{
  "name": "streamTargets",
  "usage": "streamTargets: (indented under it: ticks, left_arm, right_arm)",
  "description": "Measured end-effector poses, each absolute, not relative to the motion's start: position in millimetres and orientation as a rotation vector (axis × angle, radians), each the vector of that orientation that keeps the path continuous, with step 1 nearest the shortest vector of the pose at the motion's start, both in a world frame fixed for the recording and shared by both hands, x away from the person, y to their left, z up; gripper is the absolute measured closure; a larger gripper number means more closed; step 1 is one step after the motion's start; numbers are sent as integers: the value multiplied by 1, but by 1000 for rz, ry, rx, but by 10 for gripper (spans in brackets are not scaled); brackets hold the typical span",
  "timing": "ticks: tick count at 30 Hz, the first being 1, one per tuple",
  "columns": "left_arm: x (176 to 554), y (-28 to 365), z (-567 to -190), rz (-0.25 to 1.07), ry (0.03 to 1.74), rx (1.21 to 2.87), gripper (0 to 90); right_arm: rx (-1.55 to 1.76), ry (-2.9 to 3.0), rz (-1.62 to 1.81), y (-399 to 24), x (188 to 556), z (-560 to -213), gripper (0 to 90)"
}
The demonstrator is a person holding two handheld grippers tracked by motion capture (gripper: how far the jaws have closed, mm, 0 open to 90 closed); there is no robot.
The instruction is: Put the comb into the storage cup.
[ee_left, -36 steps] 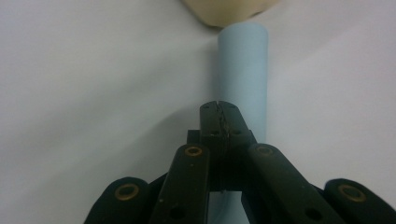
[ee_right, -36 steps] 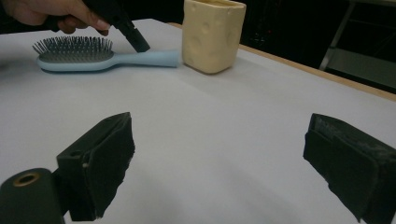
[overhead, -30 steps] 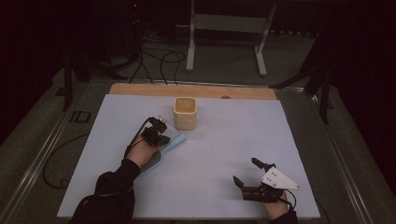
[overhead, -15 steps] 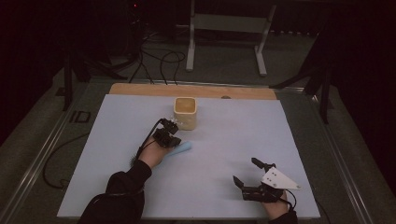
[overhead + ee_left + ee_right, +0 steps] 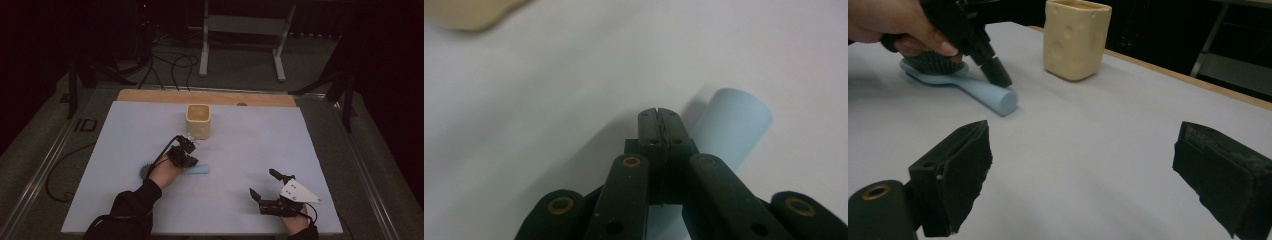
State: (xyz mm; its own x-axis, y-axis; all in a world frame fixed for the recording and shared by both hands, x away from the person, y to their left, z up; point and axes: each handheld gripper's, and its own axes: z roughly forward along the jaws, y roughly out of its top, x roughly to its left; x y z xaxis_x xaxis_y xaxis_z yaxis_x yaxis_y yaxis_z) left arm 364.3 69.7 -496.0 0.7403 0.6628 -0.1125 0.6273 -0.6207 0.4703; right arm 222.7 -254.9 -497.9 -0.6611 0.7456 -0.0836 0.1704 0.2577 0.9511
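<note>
Right gripper point(image 5: 264, 184) near table's front edge, jaws spread wide, grasping nothing, same spot as half second ago. Left gripper point(image 5: 189, 156) shifted right and nearer since then, jaws pressed together, nothing between them; tip poised beside handle of pale blue plastic hairbrush with dark bristles point(image 5: 197, 170). Brush flat on light blue table cover point(image 5: 250, 145), no longer angled, handle pointing right. Beyond, cream cheese-patterned square cup point(image 5: 199, 120) upright, unmoved. No readable writing on objects.
</note>
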Motion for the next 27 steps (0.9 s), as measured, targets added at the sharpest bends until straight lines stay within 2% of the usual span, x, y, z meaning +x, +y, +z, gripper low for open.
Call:
streamTargets:
  ticks: [6,16,23,27]
  left_arm:
    - [342,69,-497,64,916,2478,900]
    - [288,93,-497,37,848,2473,900]
    - [259,129,-499,-8,882,2467,900]
    - [249,151,-498,22,920,2481,900]
  right_arm:
    - [826,1998,1414,-255,222,-497,83]
    - [823,2000,1415,-254,222,-497,83]
    - [827,2004,1410,-253,222,-497,83]
    - [827,2004,1413,-253,223,-498,83]
